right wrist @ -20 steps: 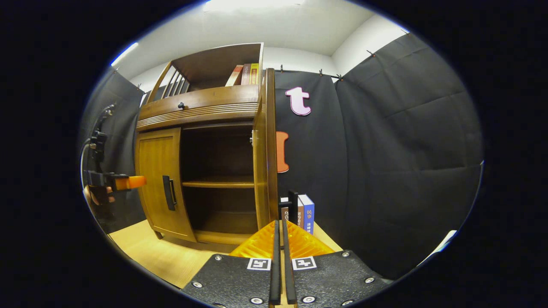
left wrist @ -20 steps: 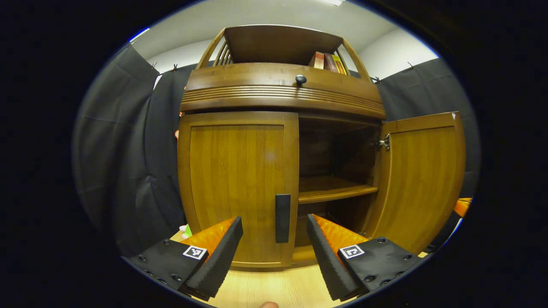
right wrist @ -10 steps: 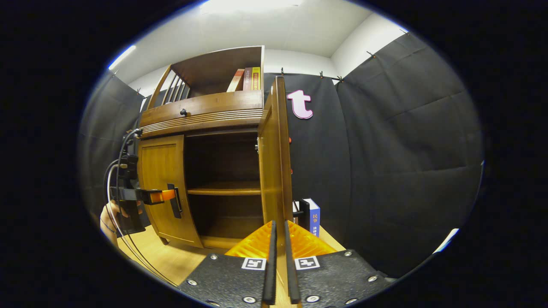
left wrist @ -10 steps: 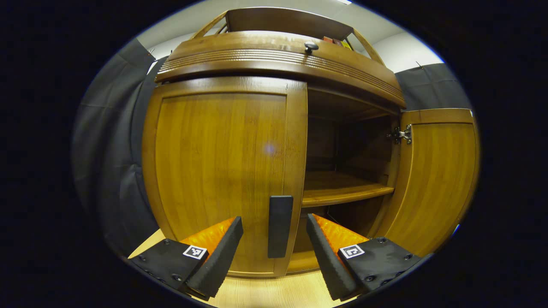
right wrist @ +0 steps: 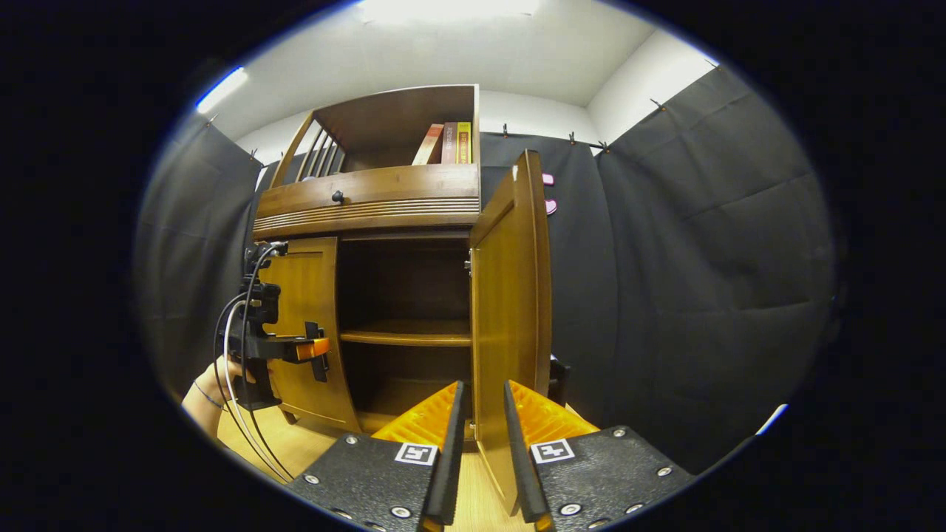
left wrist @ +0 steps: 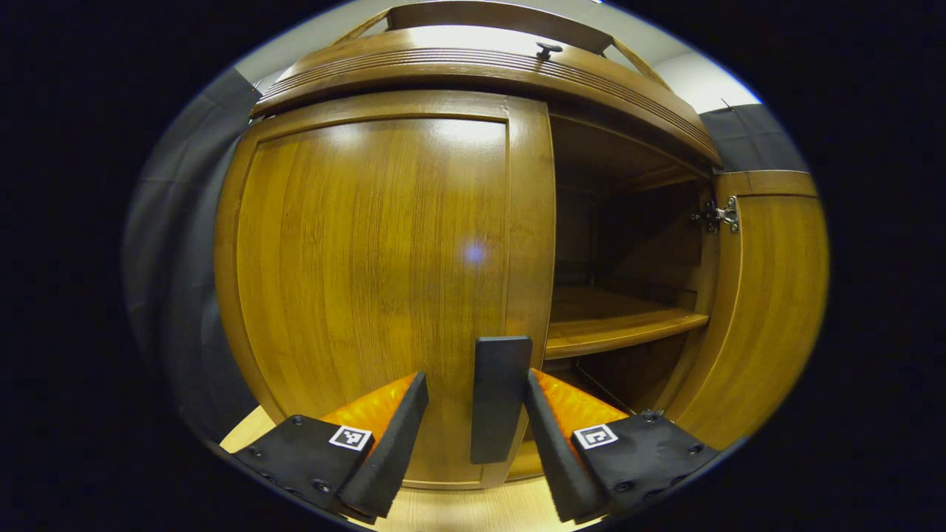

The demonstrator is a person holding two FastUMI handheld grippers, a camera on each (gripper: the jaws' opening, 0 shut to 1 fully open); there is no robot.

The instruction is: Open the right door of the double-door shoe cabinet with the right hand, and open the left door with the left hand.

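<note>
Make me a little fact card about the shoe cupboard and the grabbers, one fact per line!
right door: swung wide open
left door: closed
left door handle: between the open fingers of the left hand-held gripper
right hand-held gripper: fingers slightly apart, astride the right door's edge
inside shelf: nothing visible on it
top shelf: books

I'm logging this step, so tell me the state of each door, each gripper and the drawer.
Right door: swung open.
Left door: closed.
Left gripper: open, fingers either side of the left door's handle.
Right gripper: open, straddling the right door's edge.
Drawer: closed.
</note>
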